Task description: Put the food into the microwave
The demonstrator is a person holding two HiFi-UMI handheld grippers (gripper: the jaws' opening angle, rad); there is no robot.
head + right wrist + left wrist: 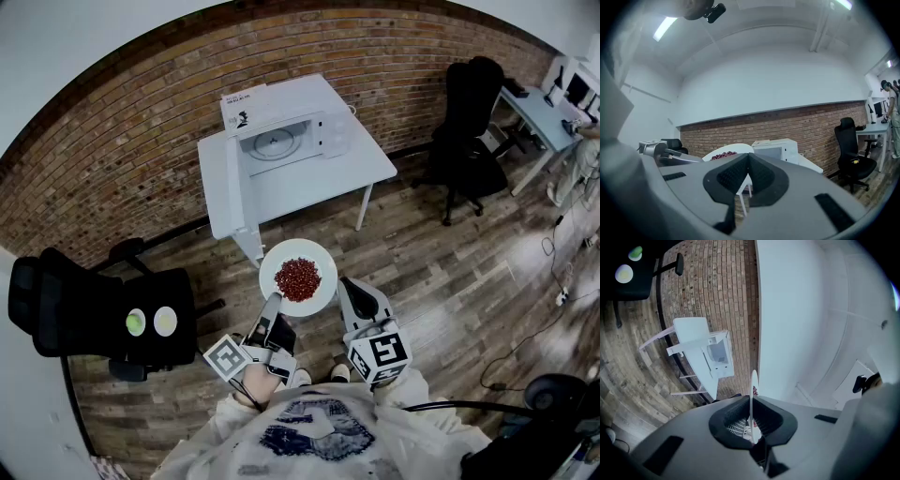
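You are facing the door-open white microwave oven on its white table (black office chairs flanking), your left gripper pinching the rim of the round white plate of red food; your right gripper is hanging beside it, jaws pressed together, empty.

Microwave on table; plate before it; desk, perhaps, far right

Open wooden floor lies between you and the white table; the microwave on it gapes toward you, with bare tabletop on its near and right sides. The plate clamped in your left gripper fills the space just ahead, with the right gripper close on its right; a black chair crowds your near left; another chair and a desk stand well off, far right.
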